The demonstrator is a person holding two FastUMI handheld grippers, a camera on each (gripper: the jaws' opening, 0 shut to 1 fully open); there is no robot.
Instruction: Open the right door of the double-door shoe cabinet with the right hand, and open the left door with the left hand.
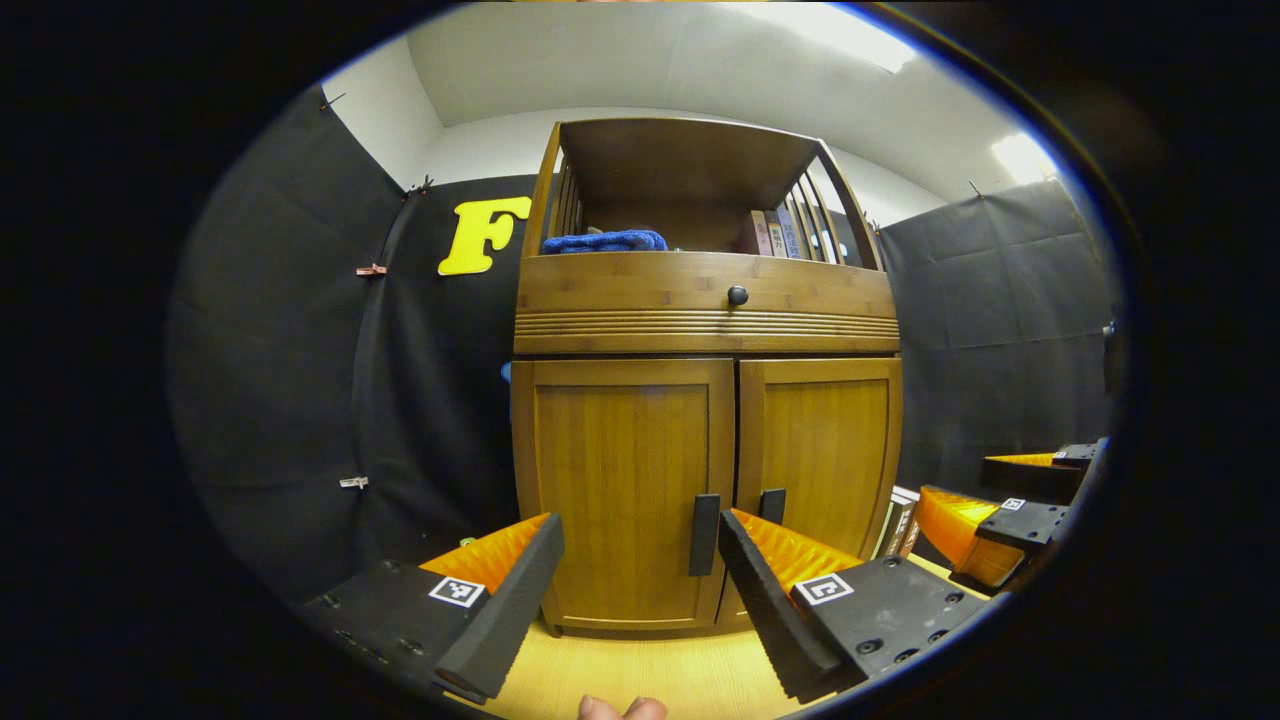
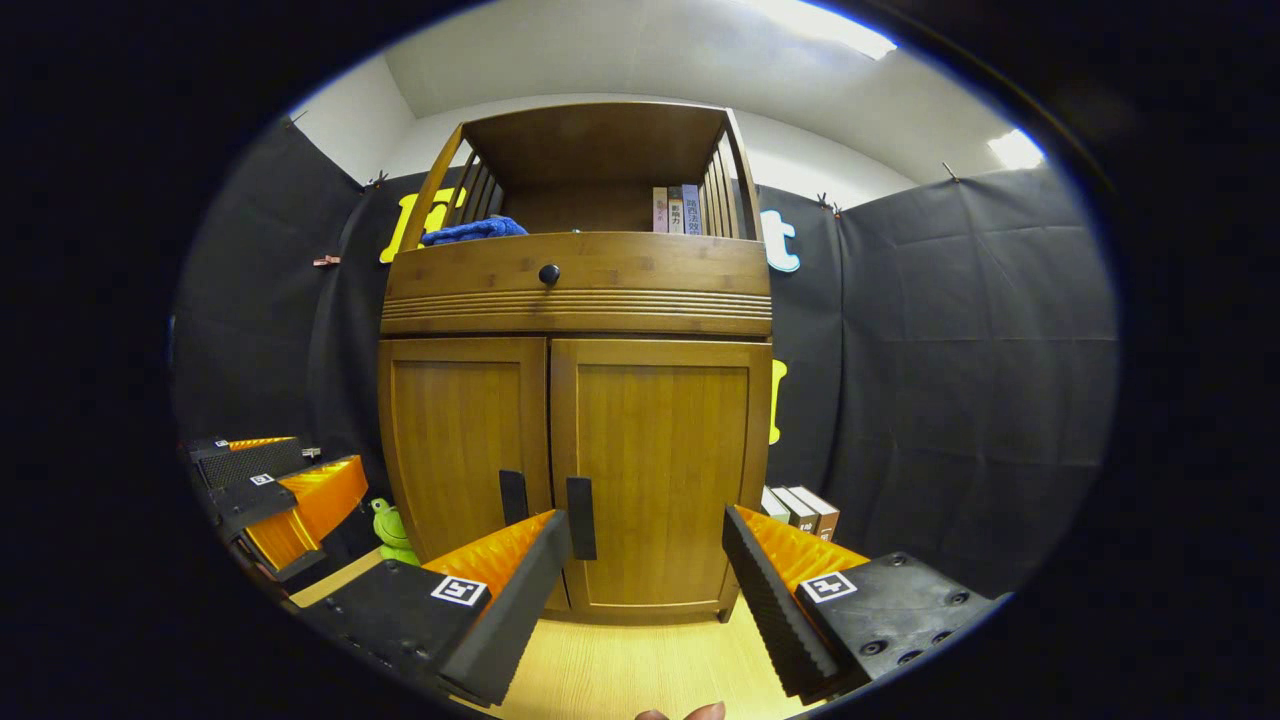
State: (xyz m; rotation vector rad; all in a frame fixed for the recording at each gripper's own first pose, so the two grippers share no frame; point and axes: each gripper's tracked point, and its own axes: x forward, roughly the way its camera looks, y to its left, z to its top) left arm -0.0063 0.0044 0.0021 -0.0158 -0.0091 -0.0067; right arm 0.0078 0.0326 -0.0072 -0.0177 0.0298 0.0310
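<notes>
A wooden shoe cabinet [image 1: 705, 320] [image 2: 575, 300] stands on a pale wooden floor, both doors closed. In the left gripper view the left door [image 1: 622, 480] has a dark vertical handle [image 1: 703, 534], and the right door [image 1: 825, 450] has its own handle [image 1: 772, 505]. My left gripper [image 1: 640, 580] is open, a short way in front of the left door's handle. In the right gripper view the right door [image 2: 660, 470] and its handle [image 2: 581, 517] face my right gripper [image 2: 645, 570], which is open and apart from them. The left door's handle [image 2: 513, 497] is beside it.
A drawer with a round knob [image 1: 737, 295] sits above the doors, and an open shelf holds a blue cloth [image 1: 605, 242] and books [image 2: 677, 209]. More books [image 2: 800, 508] stand on the floor right of the cabinet. A green frog toy [image 2: 392, 532] sits at its left.
</notes>
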